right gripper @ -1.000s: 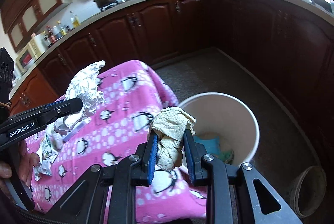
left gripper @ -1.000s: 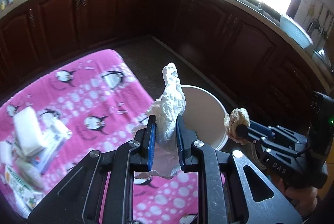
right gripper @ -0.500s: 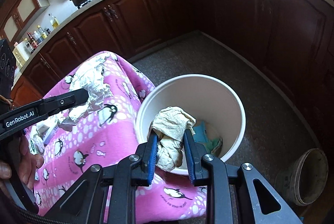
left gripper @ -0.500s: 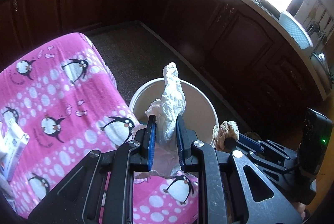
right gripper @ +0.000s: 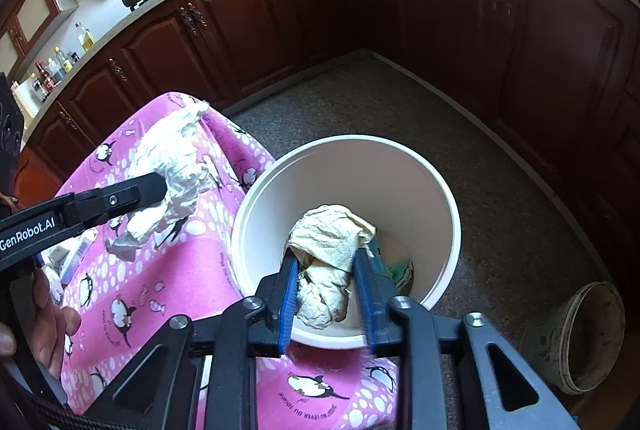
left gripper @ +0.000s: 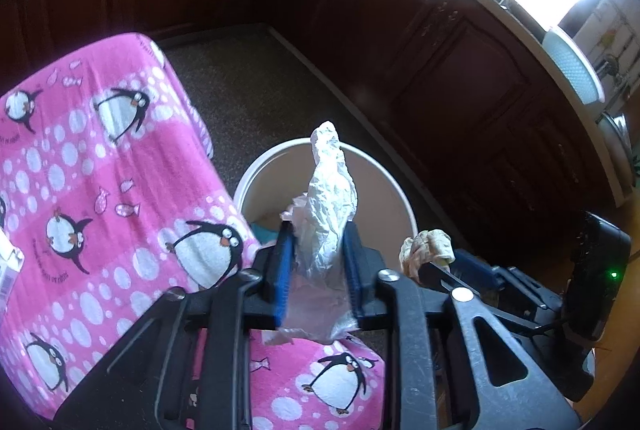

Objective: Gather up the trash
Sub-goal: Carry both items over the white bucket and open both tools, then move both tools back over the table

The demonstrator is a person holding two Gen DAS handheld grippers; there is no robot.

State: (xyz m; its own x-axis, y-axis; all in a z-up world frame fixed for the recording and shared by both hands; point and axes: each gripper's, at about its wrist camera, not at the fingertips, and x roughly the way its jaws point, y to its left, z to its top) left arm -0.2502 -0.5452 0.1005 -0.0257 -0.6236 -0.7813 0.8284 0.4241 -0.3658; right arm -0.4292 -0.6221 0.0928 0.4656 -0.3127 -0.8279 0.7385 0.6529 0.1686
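My left gripper is shut on a crumpled white wrapper, held beside the near rim of the white bin. It also shows in the right wrist view. My right gripper is shut on a beige crumpled paper wad, held over the open bin. The wad also shows in the left wrist view. Green and blue trash lies at the bin's bottom.
A table with a pink penguin cloth stands left of the bin, with packets on it. Dark wooden cabinets curve around the floor. A dirty small bucket stands on the floor at right.
Both grippers have moved right, off the table towards the bin. My right gripper with the beige wad now hangs over the bin's opening. Both grips are unchanged.
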